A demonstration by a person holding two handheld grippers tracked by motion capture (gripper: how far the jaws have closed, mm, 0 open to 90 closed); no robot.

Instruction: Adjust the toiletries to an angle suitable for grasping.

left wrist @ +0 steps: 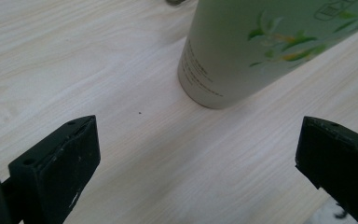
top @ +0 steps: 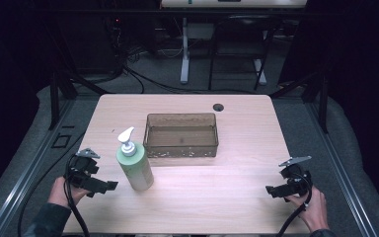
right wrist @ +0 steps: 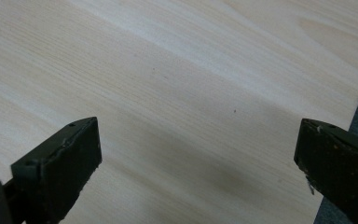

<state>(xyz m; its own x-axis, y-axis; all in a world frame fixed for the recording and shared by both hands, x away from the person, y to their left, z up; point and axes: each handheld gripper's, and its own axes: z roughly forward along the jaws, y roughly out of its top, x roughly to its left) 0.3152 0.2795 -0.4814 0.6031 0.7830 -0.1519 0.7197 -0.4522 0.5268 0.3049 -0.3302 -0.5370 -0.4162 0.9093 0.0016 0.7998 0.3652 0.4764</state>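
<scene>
The pale green plastic pump bottle [top: 135, 164] with a white dispenser stands upright just ahead of my left gripper [top: 109, 186], whose jaws are spread wide and empty; my right gripper [top: 270, 190], also spread, hovers well apart over the light wooden table [top: 227, 187].

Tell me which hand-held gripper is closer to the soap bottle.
The left hand-held gripper: its jaws point at the soap bottle beside it. The right hand-held gripper sits across the table.

The pump bottle [top: 136, 168] is pale green with a white pump and a green-and-yellow leaf print. The bin [top: 181, 134] is translucent brown, the table [top: 227, 187] light wood-grain
</scene>
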